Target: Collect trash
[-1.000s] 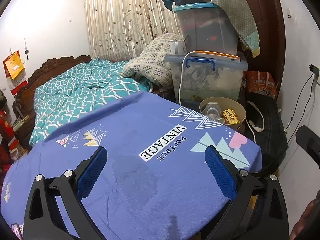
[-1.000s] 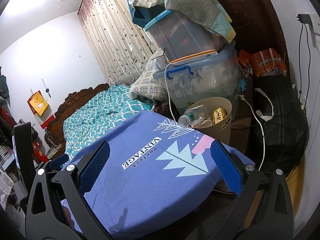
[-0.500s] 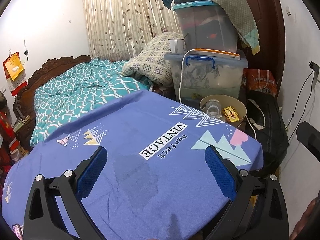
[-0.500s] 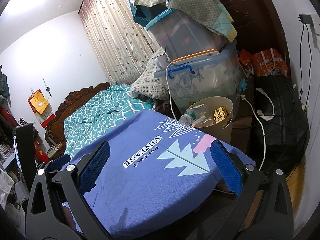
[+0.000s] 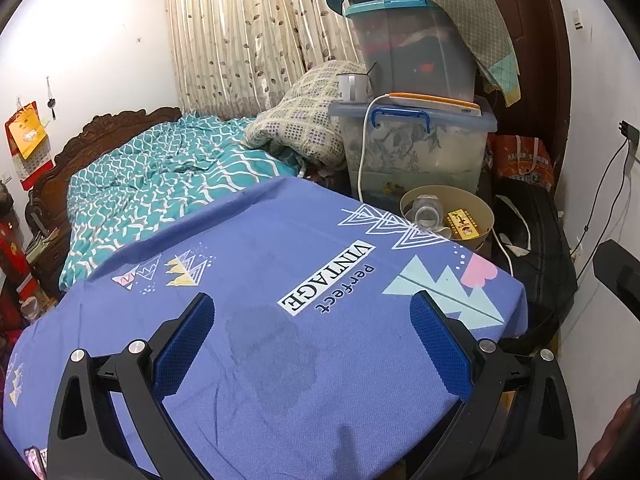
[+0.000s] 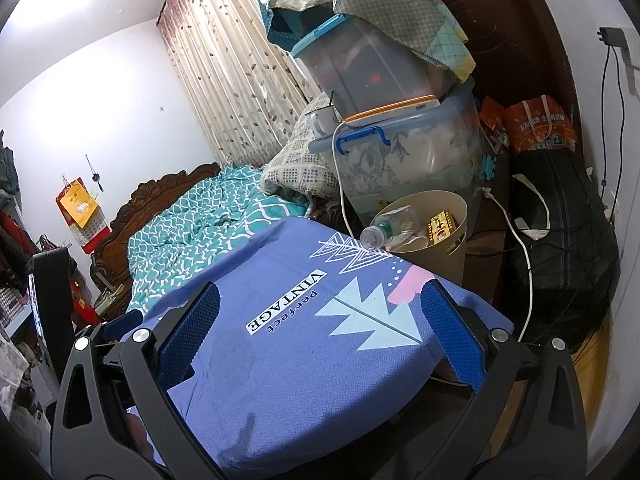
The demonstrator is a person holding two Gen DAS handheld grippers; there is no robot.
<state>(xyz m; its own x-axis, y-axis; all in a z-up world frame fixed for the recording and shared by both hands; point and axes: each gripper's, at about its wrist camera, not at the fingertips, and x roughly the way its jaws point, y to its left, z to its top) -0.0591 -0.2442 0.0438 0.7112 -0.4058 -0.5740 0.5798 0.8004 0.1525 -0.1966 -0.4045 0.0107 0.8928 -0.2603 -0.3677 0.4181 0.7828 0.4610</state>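
A beige trash bin [image 5: 486, 216] [image 6: 456, 216] stands past the far corner of a table under a blue printed cloth [image 5: 280, 280] [image 6: 280, 344]. In the bin lie a clear plastic bottle [image 5: 428, 214] [image 6: 380, 232] and a yellow packet [image 5: 464, 226] [image 6: 442, 226]. My left gripper [image 5: 310, 332] hangs open over the near part of the cloth, with nothing between its blue pads. In the same way my right gripper [image 6: 320, 324] stands open above the cloth, holding nothing. Both are well short of the bin.
Behind the bin, stacked plastic storage boxes [image 5: 416, 148] [image 6: 404, 160] carry a white mug [image 5: 352, 88] and a white cable [image 5: 362, 152]. A black bag [image 5: 536, 248] [image 6: 560, 240] sits at the right by the wall. A bed with a teal quilt [image 5: 160, 184] lies to the left.
Both views have shifted only slightly; the bin sits a little further right in the left wrist view. The grippers stay open and empty.
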